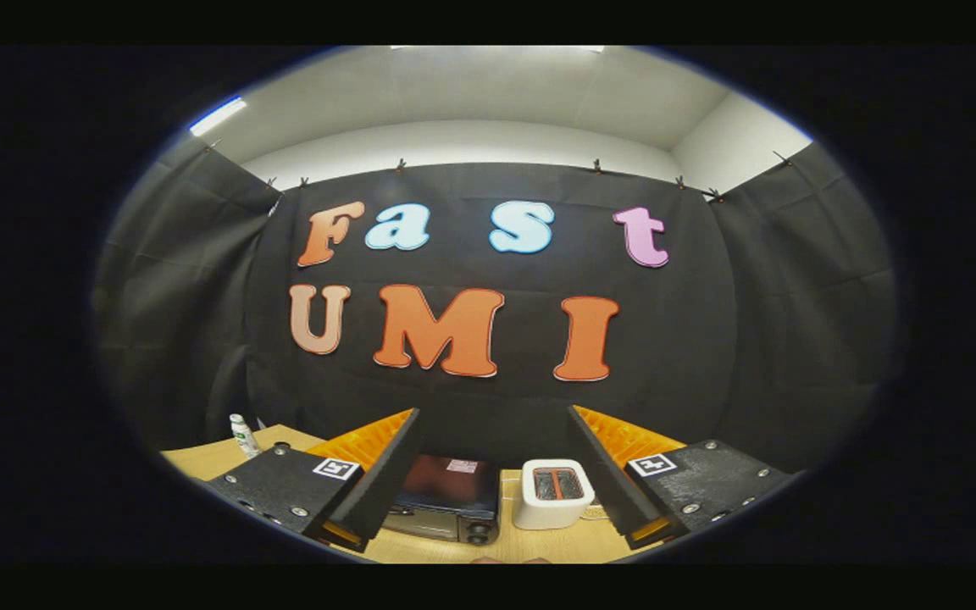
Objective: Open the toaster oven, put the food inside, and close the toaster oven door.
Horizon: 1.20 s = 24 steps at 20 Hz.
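The gripper [488, 474] is wide open and empty; toaster oven [447, 501], lower centre, looks shut, so opening comes first.

Black cloth [708, 339] is hung around a pale wooden surface [208, 457]; white walls [454, 140] are lit by ceiling lights [217, 116].

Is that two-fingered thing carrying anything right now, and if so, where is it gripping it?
Nothing is held. The tool is open, its fingers spread wide with only air between them. The toaster oven and the white toaster sit on the table beyond them.
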Each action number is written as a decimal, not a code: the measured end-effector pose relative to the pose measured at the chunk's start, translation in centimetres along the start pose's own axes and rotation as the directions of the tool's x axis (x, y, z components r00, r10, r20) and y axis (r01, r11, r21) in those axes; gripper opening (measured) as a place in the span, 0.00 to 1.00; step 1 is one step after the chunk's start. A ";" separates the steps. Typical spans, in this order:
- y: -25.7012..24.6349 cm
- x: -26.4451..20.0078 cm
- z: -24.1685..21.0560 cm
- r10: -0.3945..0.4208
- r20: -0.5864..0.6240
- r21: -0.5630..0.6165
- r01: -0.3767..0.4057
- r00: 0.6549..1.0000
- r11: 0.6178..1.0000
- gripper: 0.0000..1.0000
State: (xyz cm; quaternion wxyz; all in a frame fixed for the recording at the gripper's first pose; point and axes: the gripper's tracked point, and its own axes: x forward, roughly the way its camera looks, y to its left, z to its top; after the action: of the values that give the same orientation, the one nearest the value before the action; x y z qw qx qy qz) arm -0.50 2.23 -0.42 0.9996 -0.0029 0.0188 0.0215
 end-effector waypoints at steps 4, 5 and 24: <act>0.7 0.1 -0.8 0.011 -0.023 0.012 -0.011 1.000 1.000 0.99; 0.9 0.4 -1.4 0.011 -0.035 0.012 -0.011 0.999 1.000 0.99; 15.5 6.4 -20.8 0.221 -0.429 0.095 -0.199 0.876 0.975 1.00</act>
State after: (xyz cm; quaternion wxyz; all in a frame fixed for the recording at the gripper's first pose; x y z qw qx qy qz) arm 4.42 17.82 -21.57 0.9613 0.0183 0.2433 0.1281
